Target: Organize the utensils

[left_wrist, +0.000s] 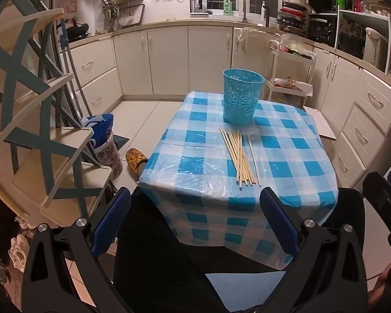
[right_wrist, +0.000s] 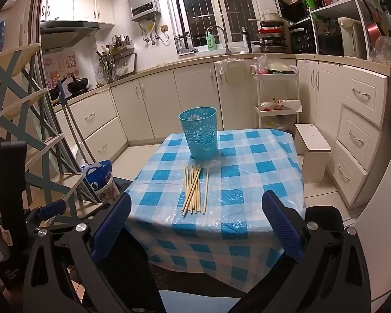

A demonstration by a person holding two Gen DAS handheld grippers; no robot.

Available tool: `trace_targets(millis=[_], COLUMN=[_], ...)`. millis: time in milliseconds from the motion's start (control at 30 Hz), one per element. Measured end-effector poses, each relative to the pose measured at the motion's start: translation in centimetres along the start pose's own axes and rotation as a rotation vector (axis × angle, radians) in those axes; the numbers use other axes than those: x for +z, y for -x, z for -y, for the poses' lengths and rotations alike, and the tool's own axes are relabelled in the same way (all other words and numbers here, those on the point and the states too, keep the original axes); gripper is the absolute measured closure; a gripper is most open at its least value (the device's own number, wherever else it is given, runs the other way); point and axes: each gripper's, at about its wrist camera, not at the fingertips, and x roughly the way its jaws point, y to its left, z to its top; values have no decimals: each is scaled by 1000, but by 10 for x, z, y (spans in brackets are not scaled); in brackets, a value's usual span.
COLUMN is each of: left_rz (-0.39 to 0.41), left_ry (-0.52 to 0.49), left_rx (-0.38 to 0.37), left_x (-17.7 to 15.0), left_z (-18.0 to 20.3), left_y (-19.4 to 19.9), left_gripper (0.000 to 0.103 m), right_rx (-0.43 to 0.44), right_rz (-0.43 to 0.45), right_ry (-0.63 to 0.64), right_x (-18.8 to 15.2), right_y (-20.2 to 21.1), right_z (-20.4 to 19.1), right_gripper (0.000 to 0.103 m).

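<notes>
Chopsticks (left_wrist: pixel 241 155) untouched — both tongs (left_wrist: pixel 195 224) (right_wrist: pixel 195 225) tilted downward, jaws wide, empty

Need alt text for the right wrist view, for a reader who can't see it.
A bundle of wooden chopsticks lies on a blue-checked tablecloth, just in front of an upright blue perforated cup. The open right gripper hovers short of the table, holding nothing.
</notes>
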Motion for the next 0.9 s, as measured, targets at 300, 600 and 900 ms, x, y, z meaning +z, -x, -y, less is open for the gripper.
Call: trace_targets(millis=[300,600,900], left_rz=[7,5,7], left_ry=[-2,-2,-3], left_rx=[6,5,6], left_x=[0,0,0], left_z=[2,1,1], left_y=[1,1,2], left_gripper=[8,8,8], right_rx=[2,2,4], right_rz=[-1,-1,-3], right_ry=[-1,0,-1], right_x=[0,0,0], right_y=[0,1,0], right_z=[2,-2,-2], right_gripper=[7,7,7])
